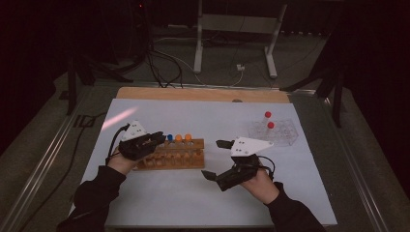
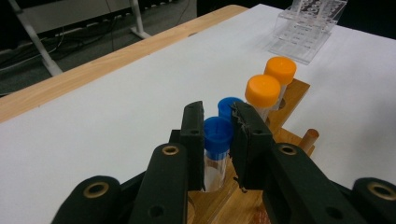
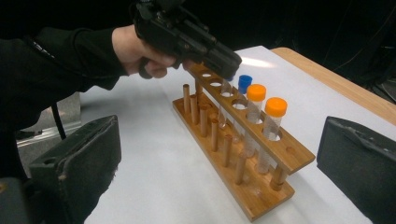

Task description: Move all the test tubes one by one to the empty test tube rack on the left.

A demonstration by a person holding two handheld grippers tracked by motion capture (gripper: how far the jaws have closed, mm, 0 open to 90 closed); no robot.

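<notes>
The left gripper (image 2: 218,140) has its jaws closed on a blue-capped tube (image 2: 217,135), gripping it just under the cap. The tube stands upright in the wooden rack (image 1: 170,157) on the left of the white sheet (image 1: 217,203), its long axis vertical, cap up, its lower part already down through a hole in the top board. Just beyond it stand a second blue-capped tube (image 2: 229,106) and two orange-capped tubes (image 2: 263,91), so four holes are filled and the near holes are bare. The tube looks nearly or fully seated; letting go is what seems left for it. The right gripper (image 1: 220,162) waits near the rack's right end, jaws wide apart and holding nothing. In the clear rack (image 1: 285,135) at far right, two red-capped tubes (image 1: 267,115) stand.
</notes>
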